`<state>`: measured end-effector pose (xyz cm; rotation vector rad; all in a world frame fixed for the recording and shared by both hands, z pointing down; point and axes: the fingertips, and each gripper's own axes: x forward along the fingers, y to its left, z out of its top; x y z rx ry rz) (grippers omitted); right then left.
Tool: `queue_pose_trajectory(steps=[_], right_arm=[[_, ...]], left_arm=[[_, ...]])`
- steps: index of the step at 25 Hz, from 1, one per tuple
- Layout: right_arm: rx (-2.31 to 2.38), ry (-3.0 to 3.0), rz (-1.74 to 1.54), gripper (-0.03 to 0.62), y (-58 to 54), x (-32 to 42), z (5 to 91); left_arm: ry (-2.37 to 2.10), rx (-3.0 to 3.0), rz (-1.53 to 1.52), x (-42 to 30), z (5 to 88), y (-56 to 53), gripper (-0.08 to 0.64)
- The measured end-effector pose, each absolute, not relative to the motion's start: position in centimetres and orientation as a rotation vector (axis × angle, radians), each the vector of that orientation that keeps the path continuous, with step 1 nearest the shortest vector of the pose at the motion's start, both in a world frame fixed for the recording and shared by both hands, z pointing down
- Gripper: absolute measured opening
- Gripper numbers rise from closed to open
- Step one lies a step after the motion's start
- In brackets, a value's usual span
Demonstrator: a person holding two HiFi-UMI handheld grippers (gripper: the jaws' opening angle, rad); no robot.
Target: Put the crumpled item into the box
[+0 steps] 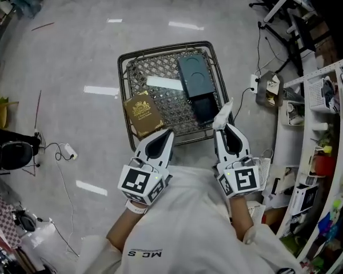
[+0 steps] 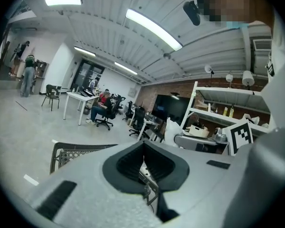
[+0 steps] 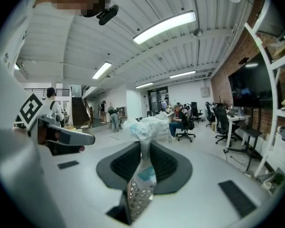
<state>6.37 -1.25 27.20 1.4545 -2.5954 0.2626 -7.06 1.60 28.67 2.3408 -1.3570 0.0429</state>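
A white crumpled item (image 1: 223, 115) sticks out of my right gripper (image 1: 224, 128), which is shut on it just over the near right rim of a wire mesh basket (image 1: 126, 76) on the floor. In the right gripper view the crumpled item (image 3: 148, 127) is pinched between the dark pads (image 3: 167, 164). Inside the basket lie a dark teal box (image 1: 195, 76), a brown box with a gold emblem (image 1: 142, 113) and a flat white piece (image 1: 166, 83). My left gripper (image 1: 167, 133) hangs over the near rim by the brown box, jaws together with nothing in them.
White shelving (image 1: 326, 96) packed with small goods runs down the right side. A power strip and cables (image 1: 256, 84) lie beside the basket, and another cable with a plug (image 1: 68, 151) lies on the floor to the left. People sit at desks (image 2: 102, 109) far off.
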Motion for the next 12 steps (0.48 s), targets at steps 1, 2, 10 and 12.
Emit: queue_pose_trajectory(steps=[1, 2, 10, 12], right_arm=[[1.473, -2.583, 0.265, 0.074, -1.6, 5.8, 27.3], [1.490, -2.572, 0.269, 0.074, -1.9, 5.3, 27.4], [1.564, -2.504, 0.262, 0.074, -3.0, 4.5, 27.1], [1.569, -2.501, 0.244, 0.074, -3.2, 4.6, 27.0]], left_arm=[[-1.338, 2.351, 0.047, -7.5, 28.8, 1.1, 0.025], [-1.319, 2.359, 0.052, -7.9, 29.0, 0.8, 0.025], [-1.220, 2.390, 0.059, -8.3, 29.5, -0.3, 0.025], [-1.220, 2.402, 0.059, -8.1, 29.5, -0.3, 0.025]])
